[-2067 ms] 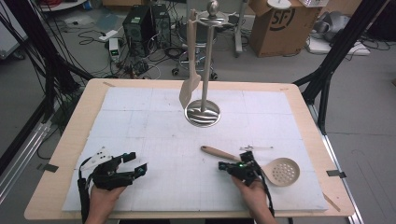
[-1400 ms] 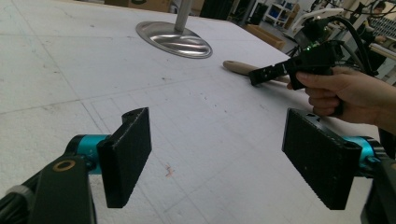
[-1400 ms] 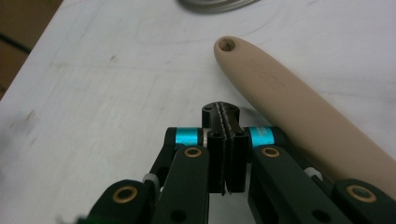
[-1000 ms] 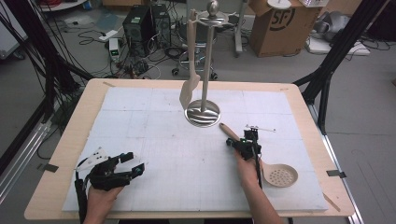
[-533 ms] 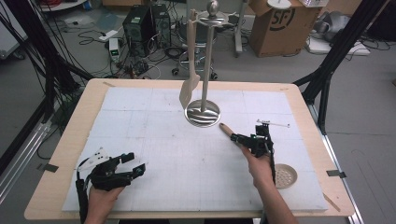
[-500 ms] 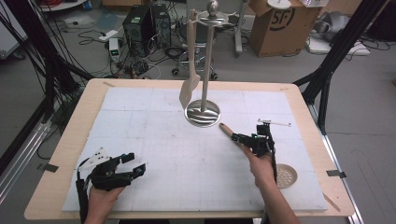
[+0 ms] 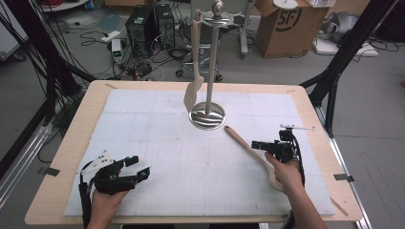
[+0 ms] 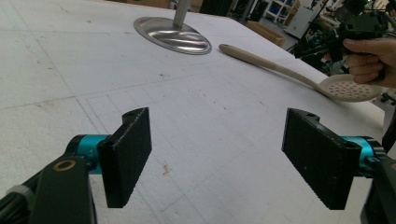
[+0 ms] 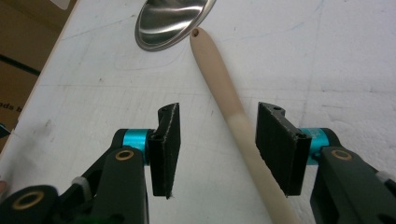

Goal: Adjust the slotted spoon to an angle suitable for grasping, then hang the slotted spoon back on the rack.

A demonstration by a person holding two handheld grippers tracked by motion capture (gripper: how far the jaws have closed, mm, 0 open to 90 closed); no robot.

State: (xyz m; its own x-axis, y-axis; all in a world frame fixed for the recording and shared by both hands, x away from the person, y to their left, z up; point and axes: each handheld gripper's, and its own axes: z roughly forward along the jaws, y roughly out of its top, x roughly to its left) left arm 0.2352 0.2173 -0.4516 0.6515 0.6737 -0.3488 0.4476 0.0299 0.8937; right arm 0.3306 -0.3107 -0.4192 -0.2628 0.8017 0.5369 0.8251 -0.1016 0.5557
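Observation:
A pale wooden slotted spoon (image 7: 239, 137) lies on the white mat, its handle tip close to the steel base (image 7: 207, 116) of a utensil stand. My right gripper (image 7: 256, 143) hovers over the handle. In the right gripper view the handle (image 9: 219, 79) runs between the jaws of the right gripper (image 9: 219, 114); they have just been opening and do not press on it. The spoon's perforated head (image 8: 348, 88) shows in the left gripper view, beside the right hand. My left gripper (image 7: 136, 168) rests at the front left, open with nothing between its fingers (image 8: 126, 154).
A wooden spatula (image 7: 193, 93) hangs from the stand's pole (image 7: 212, 62). The mat (image 7: 157, 124) covers most of the wooden table (image 7: 90, 109). Beyond the far edge are a cardboard box (image 7: 282, 28), cables and black frame legs.
The right gripper let go of the spoon handle and opened, and the hand drew back to the right, now covering the spoon's head. The spoon stayed put. The left gripper has not moved.

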